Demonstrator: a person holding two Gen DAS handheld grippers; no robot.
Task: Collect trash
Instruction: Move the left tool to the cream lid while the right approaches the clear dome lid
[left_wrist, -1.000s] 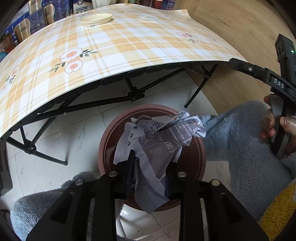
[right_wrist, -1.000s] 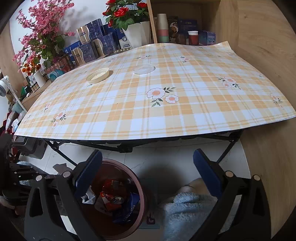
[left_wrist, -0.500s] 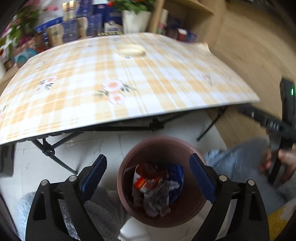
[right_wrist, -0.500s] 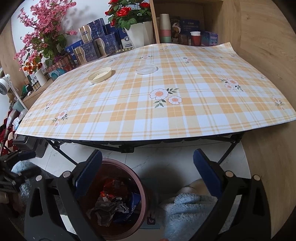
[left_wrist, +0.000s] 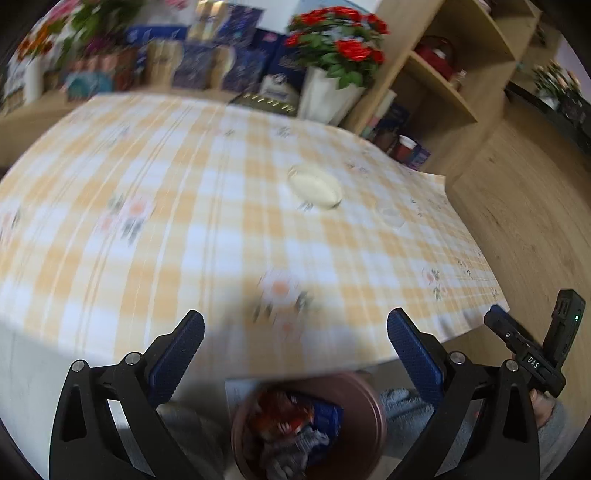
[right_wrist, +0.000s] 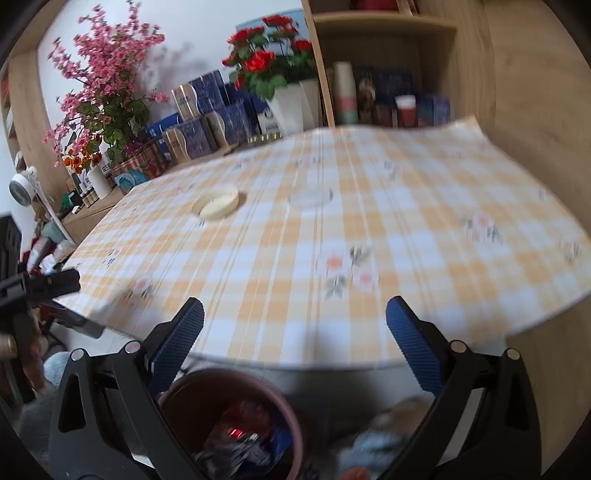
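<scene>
Trash (left_wrist: 295, 424) sits in the brown bin (left_wrist: 365, 402) on the floor, below and just ahead of my left gripper (left_wrist: 295, 354), whose jaws are opening to full width with nothing between them. Up on the checked table (left_wrist: 184, 229), ahead and right of that gripper, lies a cream lid (left_wrist: 314, 184), then a clear lid (left_wrist: 389, 216) further right. From my right gripper (right_wrist: 294, 352), wide open and empty, the cream lid (right_wrist: 218, 205) lies ahead to the left, the clear one (right_wrist: 310, 197) nearly straight ahead. I judge my right hand nearer the clear lid.
</scene>
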